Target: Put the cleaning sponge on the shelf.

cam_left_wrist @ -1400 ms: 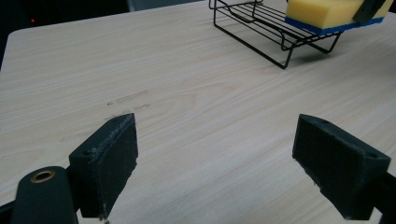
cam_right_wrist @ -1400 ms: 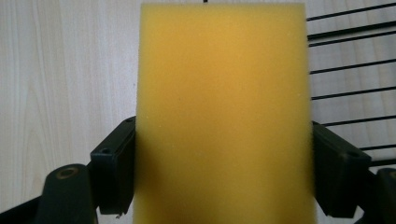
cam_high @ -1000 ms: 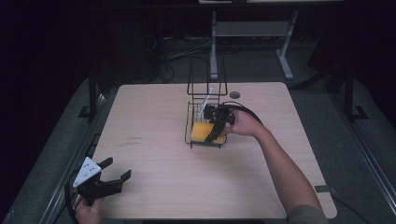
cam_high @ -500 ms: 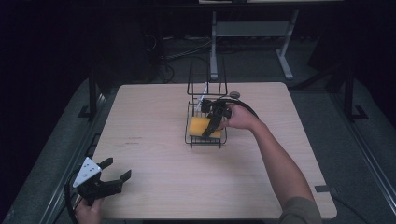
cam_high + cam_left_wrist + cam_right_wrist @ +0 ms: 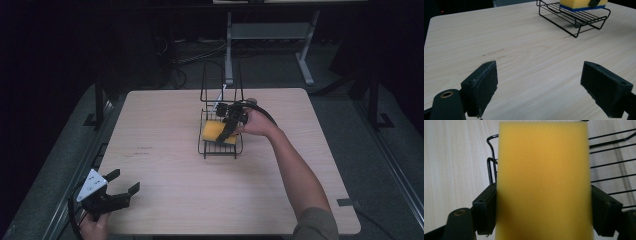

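Right gripper (image 5: pixel 229 131) clamped on yellow sponge (image 5: pixel 543 180), jaws pressing both long sides; sponge over wire rack (image 5: pixel 220 147) tray near table (image 5: pixel 165 125) centre. Left gripper (image 5: pixel 539 85) spread wide, holding nothing, at near left table corner.

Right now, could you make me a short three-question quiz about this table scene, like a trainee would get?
1. True or false: the right tongs are clamped on the yellow sponge.
2. What is under the sponge? A) wire rack B) plate C) bowl
3. Are the left tongs open or shut?

Key:
1. True; the jaws press both sides of the sponge.
2. A, the black wire rack on the wooden table.
3. Open, with nothing between the jaws, near the table's front left corner.
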Available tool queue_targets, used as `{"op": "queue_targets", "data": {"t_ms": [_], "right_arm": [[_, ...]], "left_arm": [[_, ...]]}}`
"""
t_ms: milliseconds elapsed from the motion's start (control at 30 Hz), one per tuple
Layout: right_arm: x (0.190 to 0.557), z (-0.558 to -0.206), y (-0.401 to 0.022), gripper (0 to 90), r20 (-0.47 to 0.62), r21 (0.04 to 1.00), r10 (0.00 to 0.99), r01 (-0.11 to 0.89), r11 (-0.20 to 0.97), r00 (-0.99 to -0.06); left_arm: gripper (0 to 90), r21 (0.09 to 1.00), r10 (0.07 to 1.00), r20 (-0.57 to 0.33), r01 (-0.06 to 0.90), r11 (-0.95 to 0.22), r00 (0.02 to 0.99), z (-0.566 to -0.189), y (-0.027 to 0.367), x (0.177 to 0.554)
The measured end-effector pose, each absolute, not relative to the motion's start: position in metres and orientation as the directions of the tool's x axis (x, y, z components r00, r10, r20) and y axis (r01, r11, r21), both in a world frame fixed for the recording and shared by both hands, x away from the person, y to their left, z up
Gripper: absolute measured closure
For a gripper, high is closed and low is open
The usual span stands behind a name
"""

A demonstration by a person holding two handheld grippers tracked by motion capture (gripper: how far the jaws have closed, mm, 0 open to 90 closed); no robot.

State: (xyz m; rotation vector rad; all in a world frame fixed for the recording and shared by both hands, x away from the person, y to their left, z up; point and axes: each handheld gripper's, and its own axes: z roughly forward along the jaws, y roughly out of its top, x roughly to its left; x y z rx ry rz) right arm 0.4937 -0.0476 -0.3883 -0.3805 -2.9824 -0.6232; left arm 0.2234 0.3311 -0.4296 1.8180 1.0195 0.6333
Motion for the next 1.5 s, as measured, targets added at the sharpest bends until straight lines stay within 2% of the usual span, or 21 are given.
{"op": "queue_targets", "data": {"t_ms": [433,833,1033,1500], "right_arm": [[0.495,-0.407,-0.044,21.2,0.116,0.343,0.233,0.259,0.903,-0.966],[0.492,-0.408,-0.040,17.4,0.108,0.361,0.237,0.260,0.895,-0.966],[0.490,-0.406,-0.049,15.8,0.113,0.409,0.260,0.283,0.868,-0.959],[0.484,-0.395,-0.058,15.8,0.102,0.451,0.267,0.284,0.846,-0.958]], "left_arm": [[13.4,0.900,0.853,-0.009,0.377,-0.220,0.521,-0.430,0.333,0.222],[13.4,0.900,0.855,-0.002,0.374,-0.224,0.518,-0.429,0.334,0.219],[13.4,0.898,0.853,-0.008,0.378,-0.224,0.522,-0.430,0.332,0.220],[13.4,0.898,0.851,-0.003,0.376,-0.229,0.524,-0.429,0.331,0.220]]}}
